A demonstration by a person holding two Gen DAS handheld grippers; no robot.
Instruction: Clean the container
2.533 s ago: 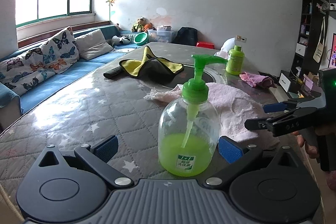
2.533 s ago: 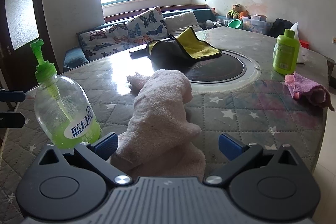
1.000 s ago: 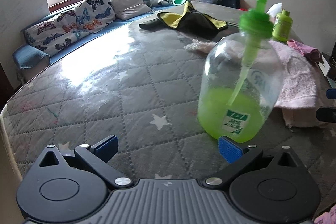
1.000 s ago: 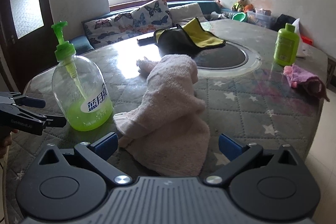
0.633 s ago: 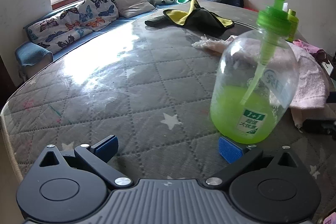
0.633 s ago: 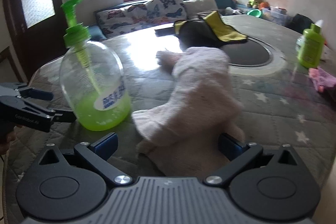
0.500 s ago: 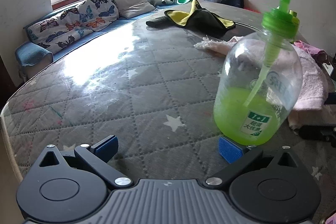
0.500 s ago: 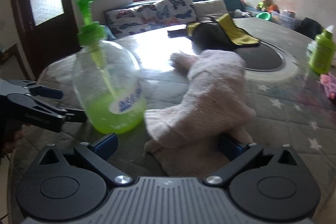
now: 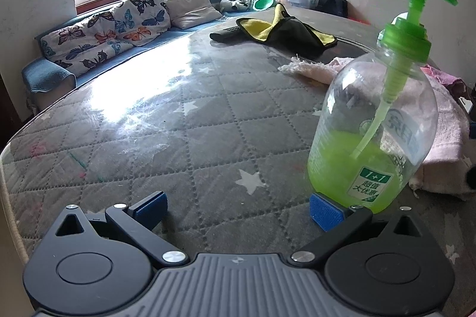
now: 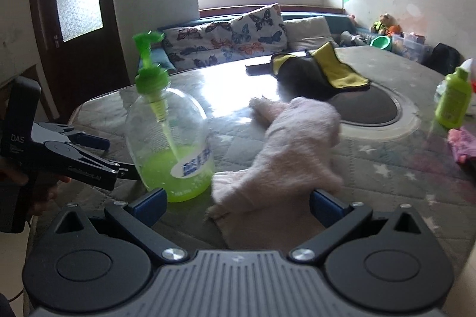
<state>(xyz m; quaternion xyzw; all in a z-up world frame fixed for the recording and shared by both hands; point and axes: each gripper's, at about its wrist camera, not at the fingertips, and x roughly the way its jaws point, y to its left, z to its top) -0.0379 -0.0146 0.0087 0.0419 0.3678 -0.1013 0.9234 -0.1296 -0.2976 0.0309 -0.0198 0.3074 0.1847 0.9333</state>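
Clear pump bottle stands upright near the tabletop edge, pink towel heaped just beside it. Left gripper and right gripper both gape wide, holding nothing. Can't tell whether it's been wiped or not.

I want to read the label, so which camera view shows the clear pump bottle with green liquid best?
The left wrist view: the clear pump bottle with green liquid stands close and sharp, small label readable. The right wrist view shows it whole but blurred.
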